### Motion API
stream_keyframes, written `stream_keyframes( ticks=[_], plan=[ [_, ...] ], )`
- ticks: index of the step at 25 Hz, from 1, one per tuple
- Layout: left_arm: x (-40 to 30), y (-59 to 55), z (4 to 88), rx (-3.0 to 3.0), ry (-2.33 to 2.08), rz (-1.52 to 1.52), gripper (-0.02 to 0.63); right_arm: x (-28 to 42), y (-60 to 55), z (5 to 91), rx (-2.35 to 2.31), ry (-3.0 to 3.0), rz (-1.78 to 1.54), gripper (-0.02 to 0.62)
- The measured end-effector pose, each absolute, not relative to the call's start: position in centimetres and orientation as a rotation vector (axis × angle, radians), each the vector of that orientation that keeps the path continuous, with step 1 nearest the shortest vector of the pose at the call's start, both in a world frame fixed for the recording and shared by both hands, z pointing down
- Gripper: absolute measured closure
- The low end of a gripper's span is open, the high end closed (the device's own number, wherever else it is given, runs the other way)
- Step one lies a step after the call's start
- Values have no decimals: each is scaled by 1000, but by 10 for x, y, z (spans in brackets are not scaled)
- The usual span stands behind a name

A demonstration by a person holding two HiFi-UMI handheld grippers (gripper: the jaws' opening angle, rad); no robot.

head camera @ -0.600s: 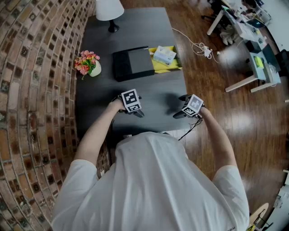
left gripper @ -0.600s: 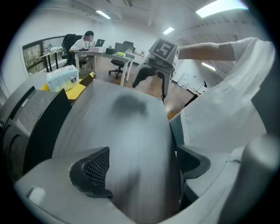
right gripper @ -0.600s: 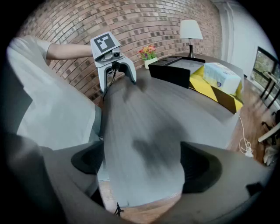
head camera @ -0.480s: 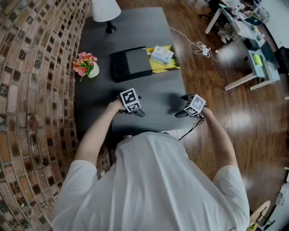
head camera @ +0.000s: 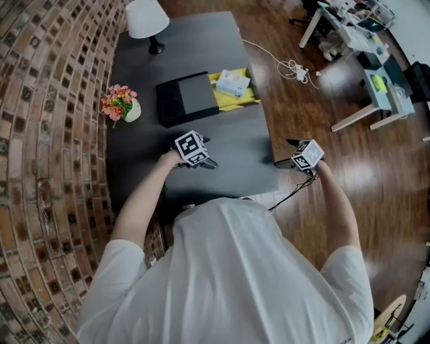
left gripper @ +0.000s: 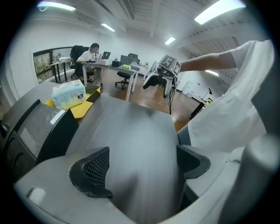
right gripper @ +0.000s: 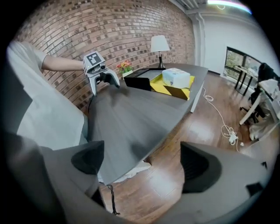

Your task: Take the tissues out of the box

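A pale blue-and-white tissue pack [head camera: 233, 83] sits in an open yellow box [head camera: 236, 99] at the far right of the dark table [head camera: 235, 148]. My left gripper [head camera: 207, 162] hovers over the table's near middle, open and with nothing between its jaws. In the left gripper view [left gripper: 142, 164] the tissue pack [left gripper: 69, 93] lies far off at the left. My right gripper [head camera: 290, 153] is past the table's right edge, over the wooden floor, jaws wide and empty. The right gripper view [right gripper: 143, 162] shows the tissue pack [right gripper: 176, 78] and yellow box [right gripper: 174, 90] well ahead.
A black case [head camera: 187, 99] lies left of the yellow box. A flower pot [head camera: 119, 103] and a white lamp [head camera: 146, 20] stand near the brick wall. A white cable [head camera: 289, 67] trails on the floor at the right, and desks [head camera: 366, 60] stand beyond it.
My right gripper has swung to the right, from over the table's near corner to beyond its edge above the floor. The left gripper has hardly moved.
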State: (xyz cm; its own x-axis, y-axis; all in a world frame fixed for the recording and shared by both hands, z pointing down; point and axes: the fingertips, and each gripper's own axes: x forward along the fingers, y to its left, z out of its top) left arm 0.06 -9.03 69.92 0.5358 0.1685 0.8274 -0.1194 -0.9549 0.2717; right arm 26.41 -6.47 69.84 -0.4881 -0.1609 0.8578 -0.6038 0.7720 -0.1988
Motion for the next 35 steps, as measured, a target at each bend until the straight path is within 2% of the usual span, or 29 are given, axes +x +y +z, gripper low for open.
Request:
stream_keyframes(
  ticks=[16,35],
  plan=[
    [9,-131,669,2563,-223,1128,124,326,-127,663,709,-2089,551,58],
    [-23,-160,638,2583,-574,884,124,299,-233,635,556,-2127,391,58]
  ],
)
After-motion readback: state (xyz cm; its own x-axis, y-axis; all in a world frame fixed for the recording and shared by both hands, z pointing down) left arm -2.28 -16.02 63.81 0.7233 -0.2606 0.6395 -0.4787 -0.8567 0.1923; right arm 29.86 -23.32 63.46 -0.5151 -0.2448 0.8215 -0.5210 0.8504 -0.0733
